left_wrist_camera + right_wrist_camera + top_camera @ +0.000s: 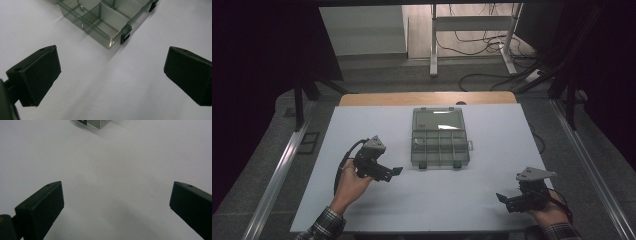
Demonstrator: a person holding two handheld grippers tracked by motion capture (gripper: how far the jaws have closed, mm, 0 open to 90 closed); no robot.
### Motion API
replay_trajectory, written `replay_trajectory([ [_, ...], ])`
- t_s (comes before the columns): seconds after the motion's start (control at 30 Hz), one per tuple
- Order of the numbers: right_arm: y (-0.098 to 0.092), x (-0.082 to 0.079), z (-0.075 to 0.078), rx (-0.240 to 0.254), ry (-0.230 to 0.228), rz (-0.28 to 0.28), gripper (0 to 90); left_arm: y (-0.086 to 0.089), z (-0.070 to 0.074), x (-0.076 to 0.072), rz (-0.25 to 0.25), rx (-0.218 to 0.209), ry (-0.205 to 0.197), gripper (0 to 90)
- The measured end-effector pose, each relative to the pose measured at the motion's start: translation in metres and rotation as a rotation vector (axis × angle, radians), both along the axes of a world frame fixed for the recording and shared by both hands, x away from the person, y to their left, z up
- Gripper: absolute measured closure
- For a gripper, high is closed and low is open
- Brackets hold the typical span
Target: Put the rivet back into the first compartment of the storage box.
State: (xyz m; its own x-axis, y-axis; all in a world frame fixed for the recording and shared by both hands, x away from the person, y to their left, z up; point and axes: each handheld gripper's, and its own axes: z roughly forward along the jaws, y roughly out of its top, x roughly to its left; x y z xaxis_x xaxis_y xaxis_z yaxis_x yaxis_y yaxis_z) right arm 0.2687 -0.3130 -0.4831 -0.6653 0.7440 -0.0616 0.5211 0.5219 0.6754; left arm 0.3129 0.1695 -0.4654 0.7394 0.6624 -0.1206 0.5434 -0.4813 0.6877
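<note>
A clear plastic organizer box (440,138) with its lid folded back lies open at the middle of the white table top (362,205). In the left gripper view its near corner (110,30) shows divided compartments, a black latch (125,35), and a small metal part (81,7) in one cell. My left gripper (394,172) hovers left of the box, pointing toward it, jaws wide open and empty. My right gripper (502,199) sits near the table's front right, pointing left, jaws wide open over bare table with nothing between them.
The box's corner (100,123) peeks in at the top of the right gripper view. A wooden strip (427,98) edges the table's far side. Metal rails (277,170) run along both sides; a desk frame (472,35) and cables lie on the floor beyond.
</note>
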Motion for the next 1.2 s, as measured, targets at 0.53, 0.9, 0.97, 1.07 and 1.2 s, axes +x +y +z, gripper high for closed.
replay_trajectory([
  [0.53, 0.0, 0.0, 0.0, 0.002, -0.002, -0.001, 0.0, 0.016, -0.004, -0.025, 0.026, 0.01, -0.016, 0.5],
  [0.9, 0.0, 0.0, 0.001, 0.01, -0.004, -0.009, 0.0, 0.025, -0.005, -0.036, 0.043, 0.013, -0.021, 0.6],
  [0.97, -0.001, 0.0, 0.001, 0.01, -0.006, -0.008, 0.0, 0.027, -0.006, -0.039, 0.05, 0.01, -0.021, 0.5],
  [1.07, -0.001, 0.0, 0.001, 0.012, -0.005, -0.012, 0.0, 0.031, -0.006, -0.042, 0.057, 0.005, -0.023, 0.5],
  [1.2, 0.0, 0.0, 0.001, 0.01, -0.007, -0.013, 0.0, 0.037, -0.007, -0.048, 0.068, -0.003, -0.028, 0.4],
])
